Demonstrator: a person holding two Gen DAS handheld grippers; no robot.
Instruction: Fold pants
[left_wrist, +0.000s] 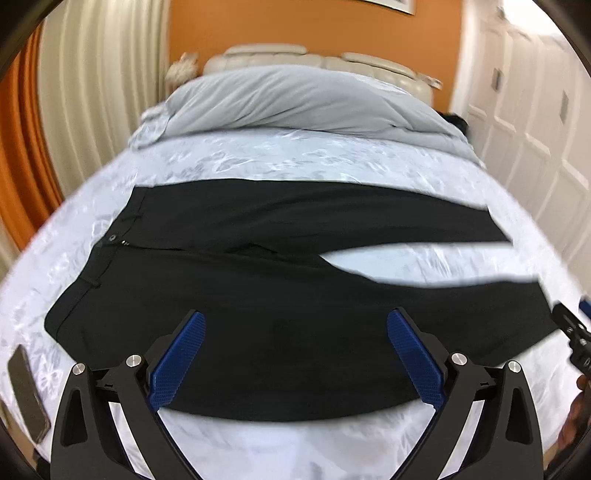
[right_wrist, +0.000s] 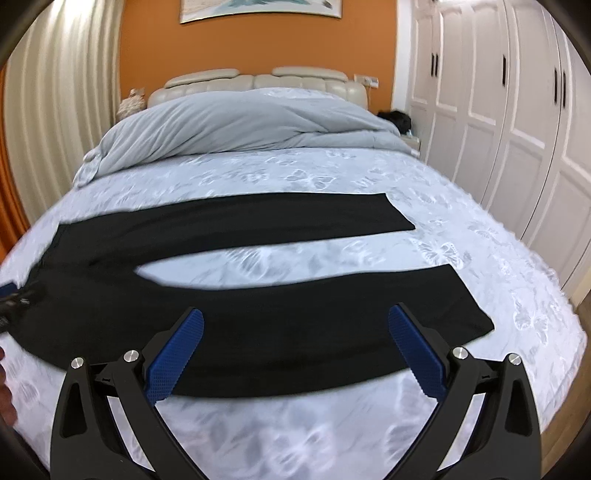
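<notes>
Black pants (left_wrist: 258, 295) lie flat and unfolded across the white butterfly-print bed (left_wrist: 258, 162), waistband to the left, both legs spread to the right with a gap between them. My left gripper (left_wrist: 295, 321) is open above the seat and near leg. In the right wrist view the pants (right_wrist: 295, 332) show both leg ends at the right. My right gripper (right_wrist: 295, 317) is open above the near leg. Both grippers hold nothing. The right gripper's tip also shows in the left wrist view (left_wrist: 572, 328).
A grey duvet (right_wrist: 236, 125) is bunched at the head of the bed before a cream headboard (right_wrist: 258, 79). A dark phone (left_wrist: 27, 398) lies on the bed's near left. White wardrobe doors (right_wrist: 517, 129) stand at the right, curtains (right_wrist: 55, 110) at the left.
</notes>
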